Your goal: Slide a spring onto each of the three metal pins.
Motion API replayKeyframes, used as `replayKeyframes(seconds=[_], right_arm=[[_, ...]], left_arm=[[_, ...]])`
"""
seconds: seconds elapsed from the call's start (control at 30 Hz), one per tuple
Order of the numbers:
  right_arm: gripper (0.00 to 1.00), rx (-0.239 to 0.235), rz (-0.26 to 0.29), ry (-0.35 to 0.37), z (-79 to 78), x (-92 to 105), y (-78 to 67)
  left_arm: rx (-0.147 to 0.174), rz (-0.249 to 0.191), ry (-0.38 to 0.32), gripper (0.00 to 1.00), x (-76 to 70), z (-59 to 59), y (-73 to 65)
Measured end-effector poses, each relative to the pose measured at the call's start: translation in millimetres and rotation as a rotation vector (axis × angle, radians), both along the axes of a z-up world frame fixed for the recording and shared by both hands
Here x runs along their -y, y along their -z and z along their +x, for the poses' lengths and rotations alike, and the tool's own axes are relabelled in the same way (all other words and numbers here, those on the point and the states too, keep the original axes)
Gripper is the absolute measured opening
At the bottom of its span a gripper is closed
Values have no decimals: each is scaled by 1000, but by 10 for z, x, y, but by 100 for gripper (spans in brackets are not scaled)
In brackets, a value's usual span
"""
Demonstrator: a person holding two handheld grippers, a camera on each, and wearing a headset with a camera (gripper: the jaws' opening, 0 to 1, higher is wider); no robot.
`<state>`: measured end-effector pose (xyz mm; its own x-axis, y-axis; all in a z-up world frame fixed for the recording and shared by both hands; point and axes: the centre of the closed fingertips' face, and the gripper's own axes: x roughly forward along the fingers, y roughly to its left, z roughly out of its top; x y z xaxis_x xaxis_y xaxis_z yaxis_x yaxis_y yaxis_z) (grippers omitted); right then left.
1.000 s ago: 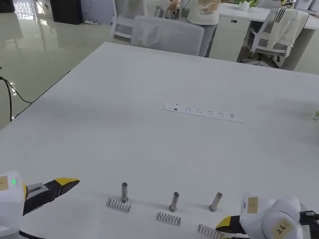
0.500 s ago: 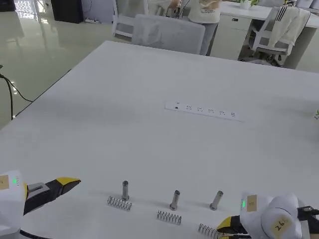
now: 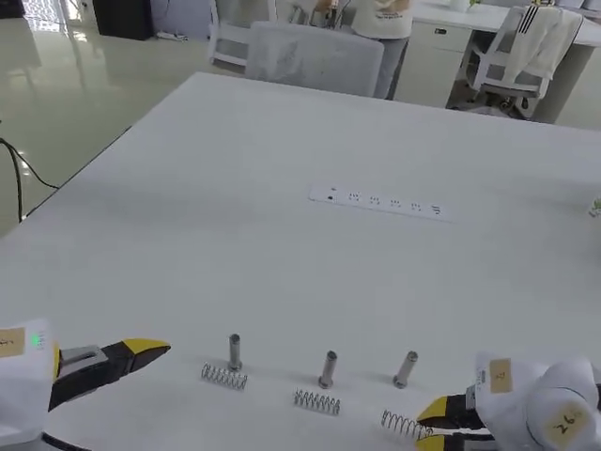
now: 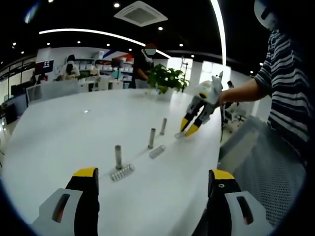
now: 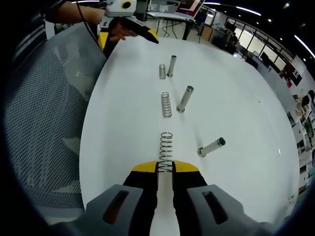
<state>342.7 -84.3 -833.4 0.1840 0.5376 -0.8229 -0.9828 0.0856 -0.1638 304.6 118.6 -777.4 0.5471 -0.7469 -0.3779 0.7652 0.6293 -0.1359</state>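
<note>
A thin wire spring (image 5: 166,145) is being pinched at its near end by the right claw (image 5: 165,167). The jaws are being held narrow, w/ only the coil's width btwn the yellow tips. The rest of the coil is lying flat on the white surface (image 5: 128,123), pointing straight away from the claw.

Handling, as a judgement: the spring is being taken as light, soft & bouncy. It is likely to be bent or flicked out if squeezed hard. Hold is best being taken across the last few turns, so the far mouth is being left free for a pin.

The nearest pin (image 5: 211,146) is being seen upright just beside the spring, off to one side, not touching. The middle pin (image 5: 185,98) & far pin (image 5: 172,65) are each being flanked by a loose coil, the middle spring (image 5: 166,104) & far spring (image 5: 162,71).

The left claw (image 4: 153,176) is being held wide apart w/ nothing in it, low over the surface, apart from the far pin.
</note>
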Motion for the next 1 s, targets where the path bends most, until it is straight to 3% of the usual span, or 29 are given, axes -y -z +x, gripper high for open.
replayKeyframes(seconds=[0.2,0.23,0.27,0.33,0.47,0.57,0.83,1.0], right_arm=[[8,6,16,-34,-73,-78,-111],[8,7,19,-40,-85,-94,-126],[8,8,20,-48,-103,-118,-146],[8,4,26,-59,-139,-163,-171],[8,8,27,-84,-192,-230,-200],[8,5,27,-97,-214,-261,-214],[8,11,25,-145,-277,-351,-232],[8,17,34,-159,-294,-405,-262]], left_arm=[[-9,-9,35,84,89,7,-13],[-18,-19,45,82,113,-1,-18],[-29,-61,57,79,175,-11,-67],[-21,-96,76,75,254,-8,-140],[-26,-74,118,72,368,-8,-120],[-30,-88,145,69,443,-13,-135],[-61,-53,241,59,672,-37,-9],[-73,-57,289,50,839,-12,14]])
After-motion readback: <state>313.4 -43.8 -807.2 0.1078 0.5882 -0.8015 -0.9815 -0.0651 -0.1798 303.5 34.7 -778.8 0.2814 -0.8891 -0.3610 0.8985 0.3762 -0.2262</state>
